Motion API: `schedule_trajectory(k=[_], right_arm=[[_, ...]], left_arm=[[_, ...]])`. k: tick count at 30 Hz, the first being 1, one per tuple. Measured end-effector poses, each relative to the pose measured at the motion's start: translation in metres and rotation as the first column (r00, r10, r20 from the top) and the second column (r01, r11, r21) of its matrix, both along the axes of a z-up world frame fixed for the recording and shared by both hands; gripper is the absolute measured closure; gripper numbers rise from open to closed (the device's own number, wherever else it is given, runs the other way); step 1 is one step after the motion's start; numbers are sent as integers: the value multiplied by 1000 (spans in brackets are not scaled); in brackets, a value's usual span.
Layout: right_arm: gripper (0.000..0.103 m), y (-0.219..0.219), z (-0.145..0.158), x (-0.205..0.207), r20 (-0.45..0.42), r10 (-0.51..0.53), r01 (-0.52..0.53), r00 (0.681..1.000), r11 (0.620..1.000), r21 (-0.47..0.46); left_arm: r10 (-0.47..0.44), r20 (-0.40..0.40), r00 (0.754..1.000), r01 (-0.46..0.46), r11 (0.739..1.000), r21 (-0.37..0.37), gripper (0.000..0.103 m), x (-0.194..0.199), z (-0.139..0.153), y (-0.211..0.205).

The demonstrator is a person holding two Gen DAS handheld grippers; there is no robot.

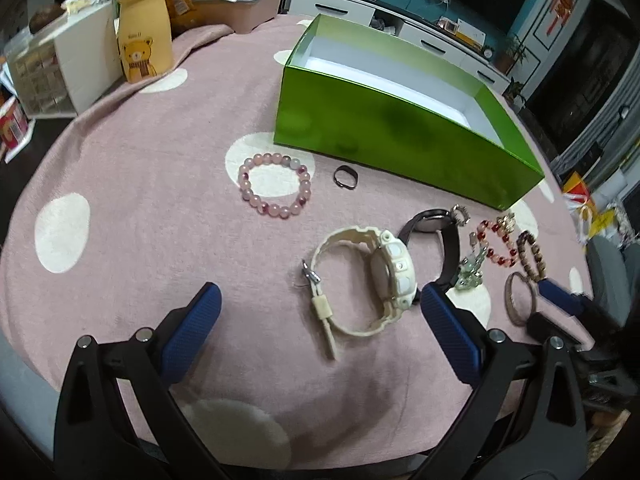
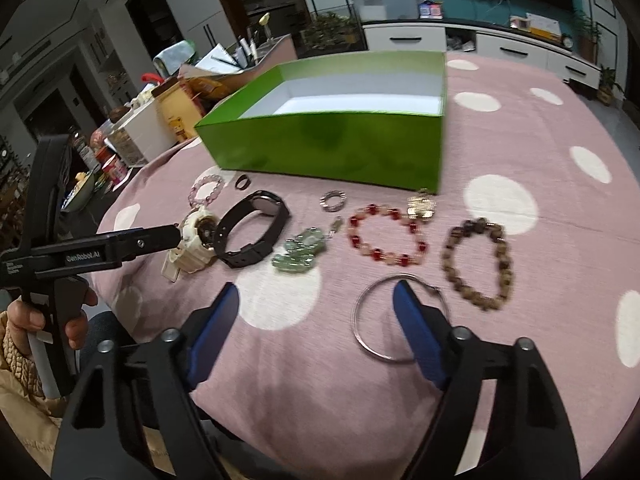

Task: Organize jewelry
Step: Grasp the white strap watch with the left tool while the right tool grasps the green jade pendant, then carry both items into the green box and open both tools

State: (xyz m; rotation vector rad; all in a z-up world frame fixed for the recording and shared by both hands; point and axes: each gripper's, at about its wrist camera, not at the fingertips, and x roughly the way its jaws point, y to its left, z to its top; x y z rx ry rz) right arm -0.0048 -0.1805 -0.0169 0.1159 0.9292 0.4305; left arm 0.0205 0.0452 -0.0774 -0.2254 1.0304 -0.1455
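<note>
Two hand-held grippers with ribbed blue pads stood apart, holding nothing: the left hand-held gripper point(image 1: 320, 300) straddled a chunky cream watch point(image 1: 360, 276), the right hand-held gripper point(image 2: 316, 300) a thin metal bangle point(image 2: 396, 316). Beyond, on the pink dotted worktop point(image 2: 540, 128), lay beaded bracelets and a glossy green box point(image 2: 332, 136).

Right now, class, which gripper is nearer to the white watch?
Left. The left gripper is open around the white watch, one finger at its face. The right gripper is further along the row, open, over the silver bangle.
</note>
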Motion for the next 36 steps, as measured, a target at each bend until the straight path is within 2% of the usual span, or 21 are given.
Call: schedule_trajectory(k=[6,8,9,13,16,18,21,23,25,27,29,30,33,34,36], right_arm=[[47,19,-10,12,-13,45,-46,999,999,-13],[49,22,-14,16,-18,53,-53,998,998,-19],[51,24,-16,18,-18,54,-54,998,998,-30],[54,30,-24,28,-25,49,-50,998,997,-59],[55,35,-26,34,-12,48,-48,999,996,-78],[55,38,-27,38,-3,48,-48,999,995,-90],[55,42,-28,42,7,53,-52,999,994,-100],[58,43,-28,43,13,54,-53,998,993,-104],[61,44,-28,43,21,57,-55,998,992,-116],[63,45,-28,44,23,60,-56,998,991,-122],[65,46,-28,44,26,59,-56,998,990,-127],[67,47,-28,45,29,60,-56,998,990,-131],[72,49,-28,47,39,62,-56,997,989,-135],[73,50,-28,47,42,63,-57,997,989,-135],[74,51,-28,47,50,62,-55,997,989,-137]], left_arm=[[-57,20,998,58,998,-34,13,6,7,-13],[-78,3,997,78,996,-42,27,11,5,-20],[-85,-3,996,84,995,-43,29,12,4,-23],[-91,-1,996,91,996,-8,30,16,2,-31],[-91,-2,996,91,996,16,41,19,3,-34],[-90,-1,996,90,994,64,50,20,3,-37],[-91,27,995,88,991,105,51,17,7,-39],[-107,54,993,98,983,153,51,14,9,-42],[-128,63,990,116,979,168,51,13,10,-47],[-150,53,987,140,977,161,56,12,8,-50],[-157,31,987,151,976,156,68,14,2,-51],[-156,18,988,152,977,148,68,15,-1,-50],[-154,4,988,153,984,95,76,16,-4,-46],[-155,1,988,154,985,76,82,17,-5,-45],[-152,2,988,152,987,45,84,17,-6,-43]])
